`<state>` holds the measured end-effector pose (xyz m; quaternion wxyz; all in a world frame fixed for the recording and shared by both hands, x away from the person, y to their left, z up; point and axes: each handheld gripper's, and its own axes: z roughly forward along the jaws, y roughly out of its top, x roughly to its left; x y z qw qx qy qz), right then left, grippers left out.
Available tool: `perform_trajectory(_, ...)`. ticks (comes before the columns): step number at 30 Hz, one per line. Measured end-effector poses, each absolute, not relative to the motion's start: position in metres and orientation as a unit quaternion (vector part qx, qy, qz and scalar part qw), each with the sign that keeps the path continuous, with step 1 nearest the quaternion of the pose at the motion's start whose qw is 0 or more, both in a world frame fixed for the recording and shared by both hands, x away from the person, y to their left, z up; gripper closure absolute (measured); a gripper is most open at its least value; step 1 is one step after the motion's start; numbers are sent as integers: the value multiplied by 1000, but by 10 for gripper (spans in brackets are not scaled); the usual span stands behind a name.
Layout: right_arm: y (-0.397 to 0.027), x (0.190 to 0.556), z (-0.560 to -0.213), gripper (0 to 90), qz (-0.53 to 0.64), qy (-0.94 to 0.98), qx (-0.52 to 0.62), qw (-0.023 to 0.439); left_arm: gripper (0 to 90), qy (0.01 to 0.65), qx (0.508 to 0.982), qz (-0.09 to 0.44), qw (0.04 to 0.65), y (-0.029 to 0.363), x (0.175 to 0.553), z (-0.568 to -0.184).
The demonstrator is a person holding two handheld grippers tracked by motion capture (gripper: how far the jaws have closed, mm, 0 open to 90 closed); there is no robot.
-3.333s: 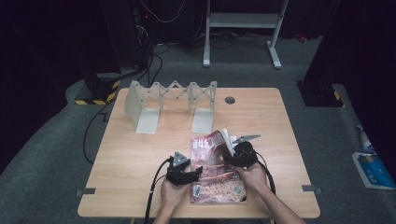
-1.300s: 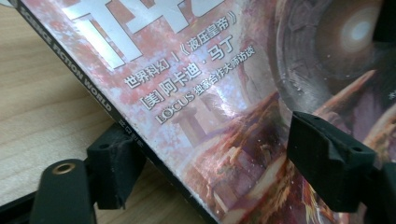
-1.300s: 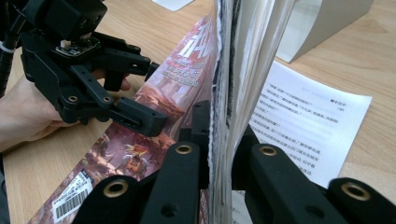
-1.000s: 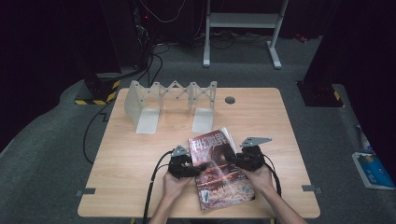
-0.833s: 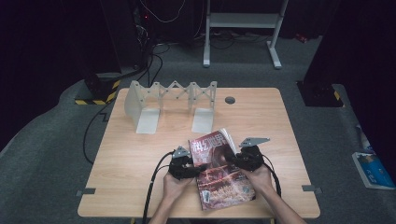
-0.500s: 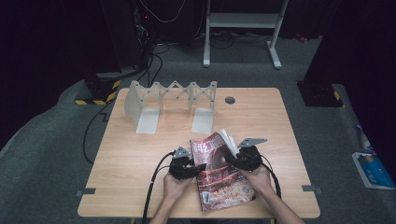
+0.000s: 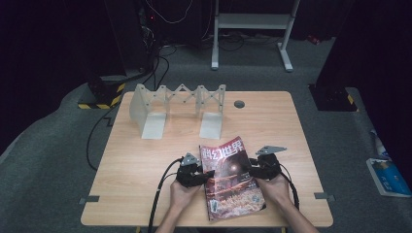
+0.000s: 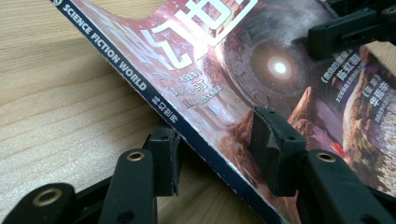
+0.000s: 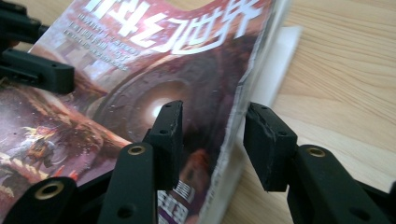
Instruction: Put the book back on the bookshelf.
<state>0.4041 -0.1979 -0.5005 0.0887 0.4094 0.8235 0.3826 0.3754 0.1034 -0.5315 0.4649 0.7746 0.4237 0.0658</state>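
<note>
step: closing magazine (image 7: 232,177) at counter's (image 7: 145,160) near edge | left gripper (image 8: 215,149) fingers straddle spine, have been closing, not clamped | right gripper (image 9: 212,140) fingers apart, just been opening around page edge (loose) | advice: pinch spine before lifting
</note>
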Motion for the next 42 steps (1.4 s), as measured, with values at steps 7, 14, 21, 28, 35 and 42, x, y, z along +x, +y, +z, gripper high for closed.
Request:
perform_trajectory(7, -216, 404, -498, 798, 377, 813, 427, 121, 546, 423, 774, 66, 465, 103, 375, -531)
perform_trajectory(14, -208, 415, -513, 867, 334, 824, 439, 131, 546, 423, 774, 66, 465, 103, 376, -532)
perform_trajectory(21, -204, 416, -514, 896, 342, 824, 436, 121, 535, 422, 774, 67, 467, 103, 376, -532)
perform_trajectory(28, -200, 414, -514, 896, 346, 830, 422, 113, 453, 413, 779, 68, 467, 102, 376, -532)
perform_trajectory(35, -191, 414, -515, 897, 348, 834, 413, 114, 415, 408, 781, 57, 469, 103, 376, -531)
perform_trajectory(42, -189, 414, -515, 897, 348, 836, 407, 117, 366, 402, 782, 42, 474, 103, 376, -531)
